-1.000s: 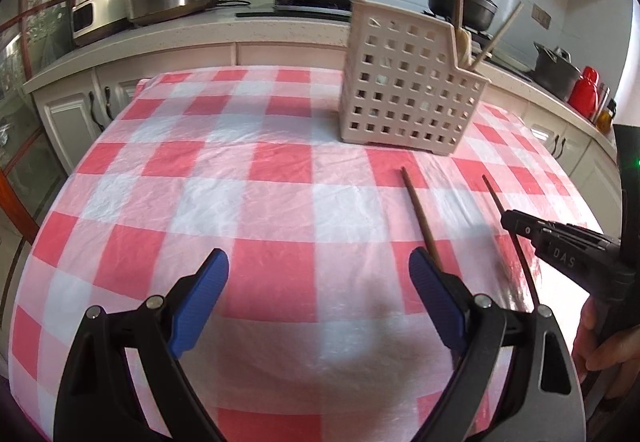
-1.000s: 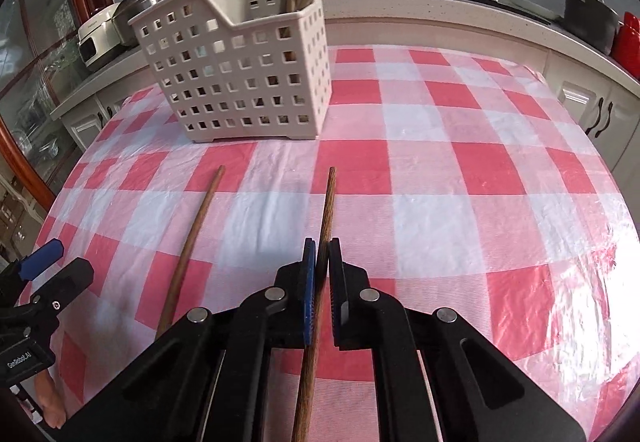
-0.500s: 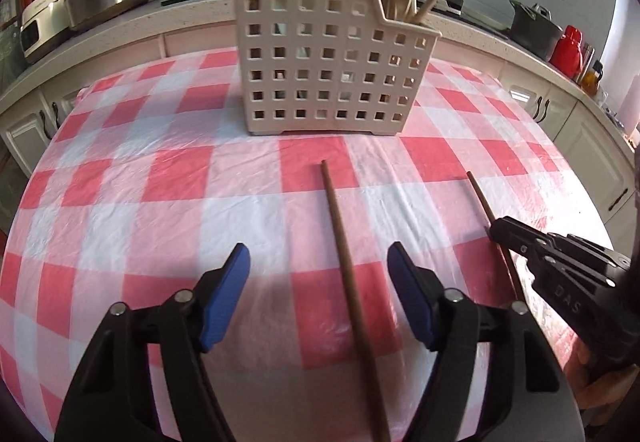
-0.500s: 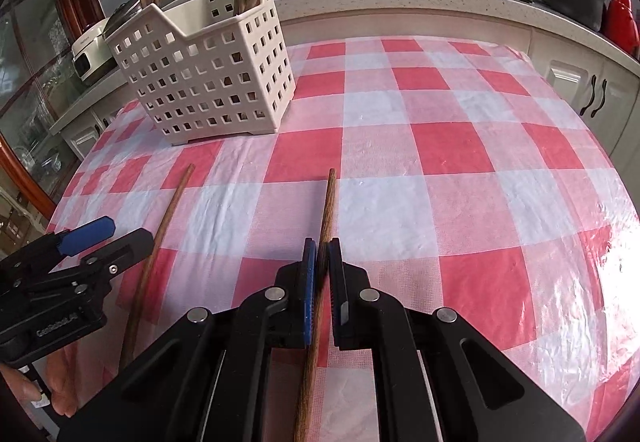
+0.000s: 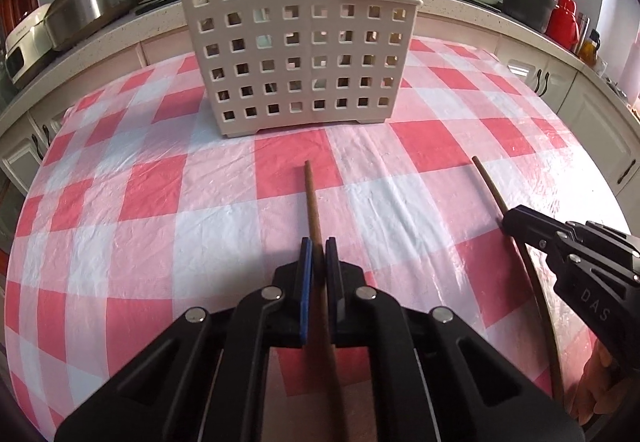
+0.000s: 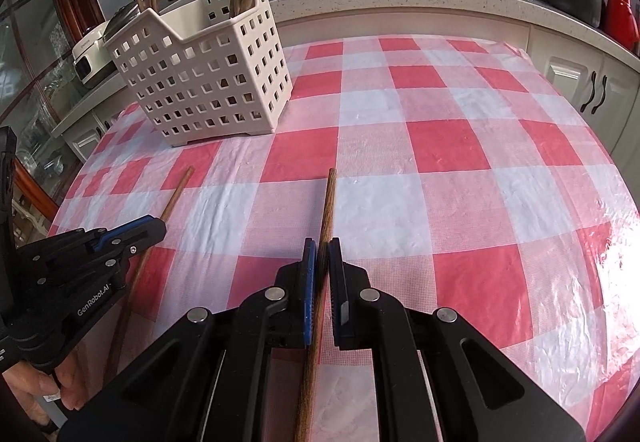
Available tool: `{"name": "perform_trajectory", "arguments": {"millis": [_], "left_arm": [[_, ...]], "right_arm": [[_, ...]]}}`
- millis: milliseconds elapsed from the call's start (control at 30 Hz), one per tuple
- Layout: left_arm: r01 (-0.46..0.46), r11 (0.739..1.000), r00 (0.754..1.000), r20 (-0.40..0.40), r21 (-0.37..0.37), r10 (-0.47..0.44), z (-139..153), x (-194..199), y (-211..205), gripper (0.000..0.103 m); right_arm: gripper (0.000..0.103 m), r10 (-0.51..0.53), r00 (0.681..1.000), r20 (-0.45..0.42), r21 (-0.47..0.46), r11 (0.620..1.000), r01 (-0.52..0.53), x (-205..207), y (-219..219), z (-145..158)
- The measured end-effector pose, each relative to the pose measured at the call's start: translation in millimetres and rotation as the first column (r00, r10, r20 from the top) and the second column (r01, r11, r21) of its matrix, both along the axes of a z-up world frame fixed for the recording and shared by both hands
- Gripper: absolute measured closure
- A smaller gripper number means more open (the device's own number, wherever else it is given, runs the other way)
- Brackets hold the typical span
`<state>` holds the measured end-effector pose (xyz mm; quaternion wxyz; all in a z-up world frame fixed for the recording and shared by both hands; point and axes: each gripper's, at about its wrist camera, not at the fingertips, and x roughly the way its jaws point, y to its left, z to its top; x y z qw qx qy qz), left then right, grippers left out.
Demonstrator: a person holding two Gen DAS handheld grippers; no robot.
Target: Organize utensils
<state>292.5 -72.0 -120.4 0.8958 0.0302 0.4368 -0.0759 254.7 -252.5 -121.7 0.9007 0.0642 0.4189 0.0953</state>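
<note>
Chopsticks already stand in the far basket (image 5: 296, 54); two remain flat on the worktop (image 5: 440, 146). My left tool (image 5: 319, 256) has just clamped one chopstick (image 5: 312, 198), my right tool (image 6: 321, 256) grips the other chopstick (image 6: 327, 202).

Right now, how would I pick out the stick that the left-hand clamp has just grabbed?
Find the white holder full of square holes, standing on the red and white checked tablecloth. In front of it two brown chopsticks lie on the cloth, their tips toward the holder. Yours is the left chopstick, in the left gripper whose jaws have just closed; the right chopstick sits in the right gripper.
</note>
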Motion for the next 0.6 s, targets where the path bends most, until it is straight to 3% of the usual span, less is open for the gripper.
{"name": "perform_trajectory", "arguments": {"millis": [367, 600], "left_arm": [[-0.044, 0.998, 0.986, 0.155, -0.053, 0.052, 46.5, -38.1, 29.5, 0.097], [-0.043, 0.996, 0.975, 0.215, -0.075, 0.059, 67.5, -62.8, 42.7, 0.097]], "right_arm": [[0.097, 0.035, 0.99, 0.136, 0.01, 0.999, -0.037, -22.2, 15.4, 38.1], [0.099, 0.042, 0.98, 0.194, 0.021, 0.999, -0.047, -35.6, 20.2, 61.0]]}}
